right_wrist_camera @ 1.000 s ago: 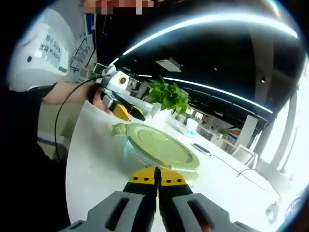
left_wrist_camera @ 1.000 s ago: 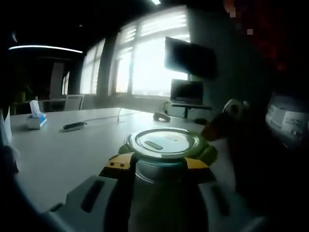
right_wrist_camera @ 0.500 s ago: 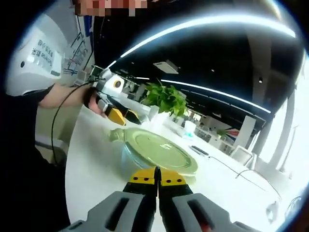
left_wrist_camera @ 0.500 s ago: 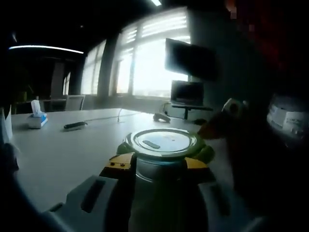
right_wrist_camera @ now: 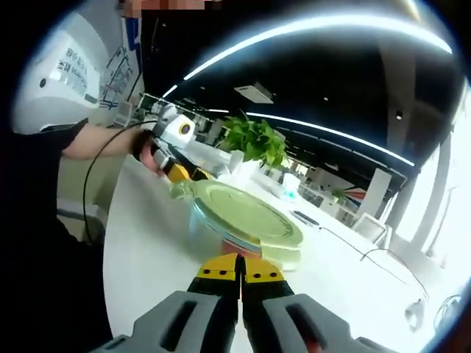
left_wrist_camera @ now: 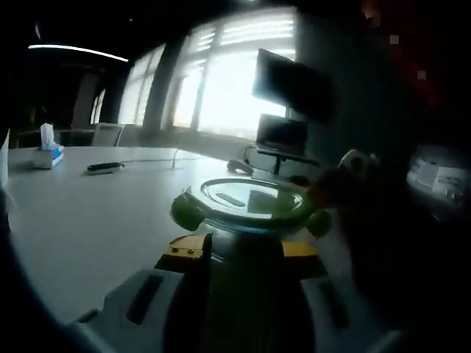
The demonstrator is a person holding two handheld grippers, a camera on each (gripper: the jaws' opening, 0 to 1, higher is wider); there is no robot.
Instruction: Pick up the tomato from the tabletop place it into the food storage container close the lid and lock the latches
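Container (right_wrist_camera: 243, 224), lid on, sits just ahead of my right tool (right_wrist_camera: 239, 266), tips pressed together. Left tool (left_wrist_camera: 237, 248) spread around its near latch. Risk: uneven latch pressure skids container across desk (right_wrist_camera: 143, 250).

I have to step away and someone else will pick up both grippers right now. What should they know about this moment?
Left gripper: open, its jaws wide on either side of the near edge of the food storage container; in the right gripper view it sits at the far lid tab.
Right gripper: shut, holding nothing, its tips at the container's near rim.
Container stands on the white table, green lid on top. A red shape under the lid may be the tomato.
Done: tomato apparently in, lid on.
Left: check and lock the latches; their state cannot be told.
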